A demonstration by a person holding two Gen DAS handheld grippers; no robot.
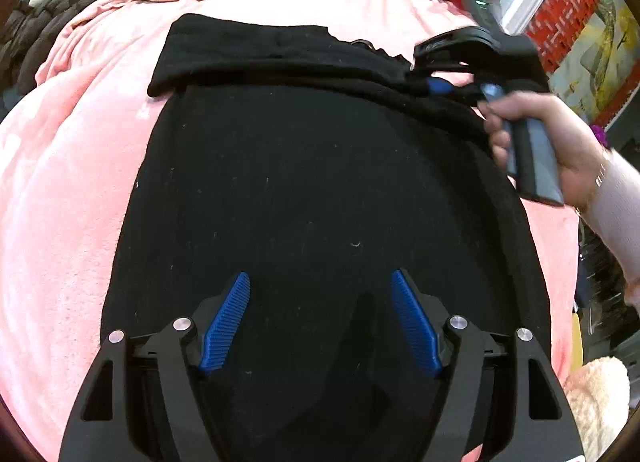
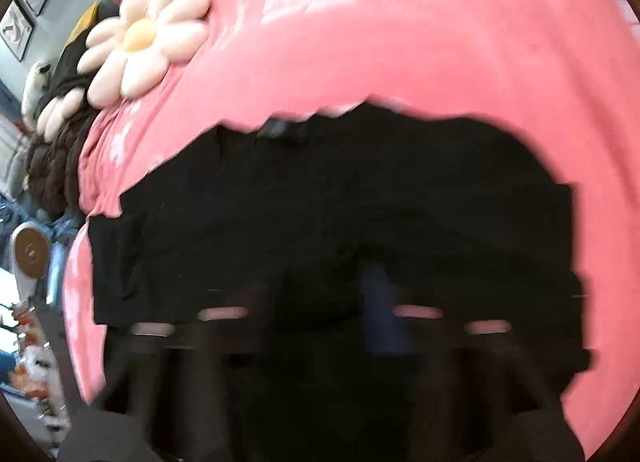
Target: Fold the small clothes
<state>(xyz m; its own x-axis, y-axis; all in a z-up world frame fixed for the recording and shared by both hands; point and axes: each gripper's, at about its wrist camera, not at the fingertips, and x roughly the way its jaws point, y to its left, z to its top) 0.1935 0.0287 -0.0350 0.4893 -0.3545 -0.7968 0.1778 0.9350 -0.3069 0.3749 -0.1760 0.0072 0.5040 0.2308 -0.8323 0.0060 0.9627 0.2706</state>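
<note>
Fold looks partway done: far edge of black garment [image 1: 320, 182] turned over into band across upper middle of frame; rest lying flat, more folds likely left.

Pink blanket [image 1: 60, 202] at left, fleecy, wrinkled. Daisy cushion [image 2: 140, 34] upper left, puffy cream petals.

Garment center frame, matte knit, linty.

Left gripper [image 1: 320, 322] bottom center, ribbed blue pads spread wide, nothing held.

Right gripper [image 1: 440, 85] upper right, at band's right end; can't tell if pinching, own view blurred.

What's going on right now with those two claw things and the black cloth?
Left gripper open over black garment. Right gripper at its folded far edge, grip unclear. Nothing in the way.
</note>
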